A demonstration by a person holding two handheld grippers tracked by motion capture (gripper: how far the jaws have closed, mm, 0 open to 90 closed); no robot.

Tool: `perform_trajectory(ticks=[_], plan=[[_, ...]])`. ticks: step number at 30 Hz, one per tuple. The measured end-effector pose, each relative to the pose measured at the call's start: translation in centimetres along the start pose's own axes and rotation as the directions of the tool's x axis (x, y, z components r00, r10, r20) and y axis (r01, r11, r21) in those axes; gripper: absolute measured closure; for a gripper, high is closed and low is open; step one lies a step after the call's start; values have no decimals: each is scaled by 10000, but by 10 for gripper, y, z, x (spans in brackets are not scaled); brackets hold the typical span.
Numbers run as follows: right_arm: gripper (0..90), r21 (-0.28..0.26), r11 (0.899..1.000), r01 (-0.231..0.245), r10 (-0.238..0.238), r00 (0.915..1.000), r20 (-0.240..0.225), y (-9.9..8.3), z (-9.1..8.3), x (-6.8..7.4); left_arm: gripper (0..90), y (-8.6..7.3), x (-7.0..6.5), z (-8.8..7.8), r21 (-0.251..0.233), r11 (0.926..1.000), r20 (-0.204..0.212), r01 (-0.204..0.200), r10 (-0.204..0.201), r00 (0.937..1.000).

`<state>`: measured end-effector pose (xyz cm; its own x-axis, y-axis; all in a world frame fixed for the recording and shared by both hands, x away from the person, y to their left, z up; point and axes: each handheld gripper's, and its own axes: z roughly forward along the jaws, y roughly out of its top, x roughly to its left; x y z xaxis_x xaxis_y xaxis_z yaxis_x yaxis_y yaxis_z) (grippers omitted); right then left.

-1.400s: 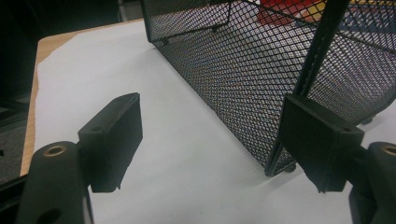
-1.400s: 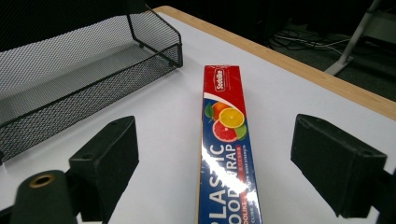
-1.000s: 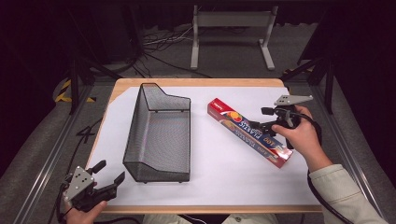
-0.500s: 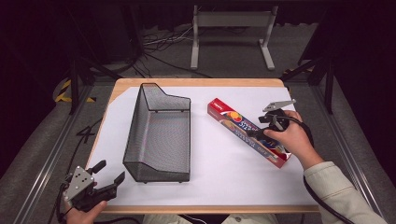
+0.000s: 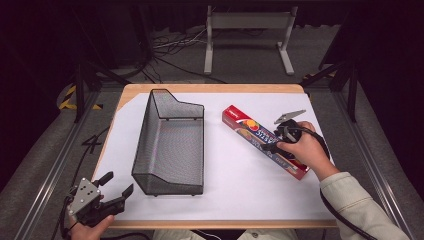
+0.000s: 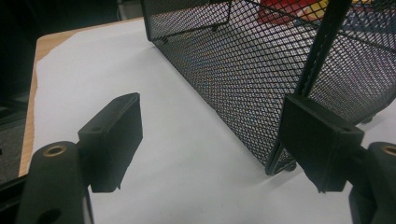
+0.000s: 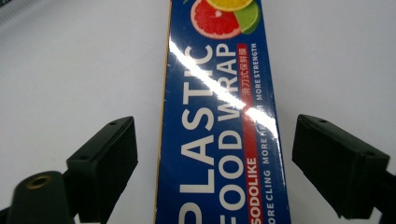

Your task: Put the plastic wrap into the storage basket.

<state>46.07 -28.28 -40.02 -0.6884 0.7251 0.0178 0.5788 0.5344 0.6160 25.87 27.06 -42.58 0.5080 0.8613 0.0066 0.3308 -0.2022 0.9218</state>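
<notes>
- Item in hand: one long box of plastic food wrap (image 5: 265,141), lying flat and slantwise on the white sheet (image 5: 235,185), right of the basket and well apart from it.
- Our right gripper (image 5: 278,142) sits low over the box's near half. In the right gripper view the box (image 7: 219,121) runs between the jaws, which have just narrowed a little; white sheet shows on either side, so the pads are not on it yet.
- Our left gripper (image 5: 116,186) rests at the table's near left corner, jaws wide, nothing between them; the basket's corner (image 6: 280,158) is just ahead.
- Black mesh basket (image 5: 170,145): upright, empty.
- Progress, as we judge it: approach made; grip, lift and, likely, placing into the basket remain.
</notes>
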Motion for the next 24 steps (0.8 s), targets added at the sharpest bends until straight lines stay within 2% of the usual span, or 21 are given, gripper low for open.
perform_trajectory(ticks=[5, 9, 13, 16, 19, 24], plan=[[180, 667, 9977, 137, -134, 9999, -60, 2, 6, 1, 228, 0, 0, 0, 11, 10000, -2, 1, -1, 10000], [237, 1128, 9936, -38, 50, 9999, -104, 4, 11, 0, 229, 0, 1, 0, 6, 10000, 3, 14, -14, 10000], [289, 1465, 9892, -19, 30, 10000, -75, 5, 14, 0, 228, 0, 1, 0, 2, 10000, 8, 15, -15, 10000], [337, 1917, 9814, -82, 77, 10000, 34, 5, 18, 0, 228, 0, 1, 0, -3, 10000, 11, 14, -14, 10000], [351, 2054, 9784, -242, 237, 9997, 50, 6, 20, 0, 229, 0, 1, 0, 1, 10000, 3, 12, -12, 10000], [383, 2127, 9770, -169, 147, 9998, 120, 7, 19, 0, 229, 0, 1, 0, -8, 10000, -1, 21, -21, 10000]])
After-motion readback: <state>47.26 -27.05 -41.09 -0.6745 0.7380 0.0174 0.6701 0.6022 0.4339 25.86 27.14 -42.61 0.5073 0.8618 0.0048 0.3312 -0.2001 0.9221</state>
